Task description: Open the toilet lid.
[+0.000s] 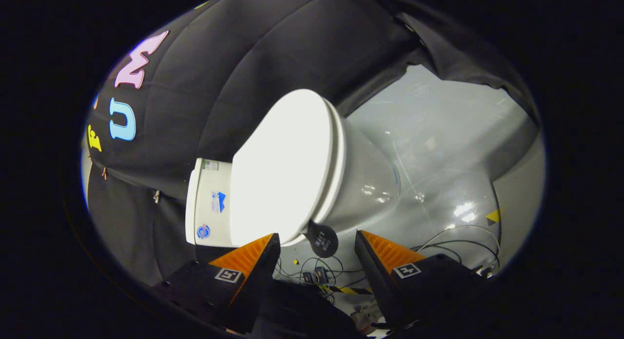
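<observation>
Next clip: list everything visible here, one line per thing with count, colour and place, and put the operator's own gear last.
Closed toilet lid: one, white, lying flat on the seat, just ahead of the tool's fingers.
Ceramic toilet bowl: one, glossy white, under the lid.
Toilet tank: one, white with small stickers, behind the lid, against the booth wall.
Round tab: one, black, hanging at the lid's edge, between and just beyond the fingertips.
Cloth booth wall: one, black, behind the toilet.
Floor: shiny grey, beside the bowl.
Cables: several, black and white, on the floor.
Tool: one, fingers open, touching nothing.
</observation>
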`<action>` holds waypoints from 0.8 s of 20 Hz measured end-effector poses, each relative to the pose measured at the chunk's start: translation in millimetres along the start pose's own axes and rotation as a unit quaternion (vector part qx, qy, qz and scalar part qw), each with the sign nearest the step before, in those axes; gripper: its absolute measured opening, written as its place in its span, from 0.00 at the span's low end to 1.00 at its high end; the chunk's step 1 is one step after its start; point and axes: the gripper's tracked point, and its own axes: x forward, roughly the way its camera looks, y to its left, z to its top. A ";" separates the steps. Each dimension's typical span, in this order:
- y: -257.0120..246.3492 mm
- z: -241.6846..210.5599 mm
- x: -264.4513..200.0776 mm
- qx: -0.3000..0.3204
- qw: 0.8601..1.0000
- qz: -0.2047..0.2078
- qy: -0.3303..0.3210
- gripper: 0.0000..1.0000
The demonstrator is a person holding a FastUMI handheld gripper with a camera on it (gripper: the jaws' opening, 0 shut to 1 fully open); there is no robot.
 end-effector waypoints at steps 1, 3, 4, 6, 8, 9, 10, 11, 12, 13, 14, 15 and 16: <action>-0.4 -4.0 3.8 0.008 1.000 0.005 0.010 0.96; 0.0 -8.4 10.3 0.011 1.000 0.017 0.016 0.97; 5.2 -6.7 13.6 0.009 1.000 0.026 0.013 0.94; 6.7 -2.5 17.5 0.007 1.000 0.026 0.015 0.69; -10.2 -2.2 24.3 0.015 1.000 0.005 0.019 0.39; -9.6 -1.6 24.5 0.040 0.999 0.011 0.022 0.21; -8.9 -3.1 22.8 0.059 0.998 0.015 0.030 0.25; -5.6 -3.3 20.6 0.066 0.997 0.025 0.040 0.24; -6.3 -3.1 19.3 0.050 0.997 0.028 0.041 0.22; -5.7 -11.8 39.2 0.038 0.998 0.031 0.035 0.15; -5.3 -8.9 19.2 0.022 0.999 0.024 0.041 0.09; -4.5 -11.4 18.9 0.001 0.999 0.024 0.048 0.10; -1.4 -9.2 17.2 -0.009 0.998 0.025 0.049 0.09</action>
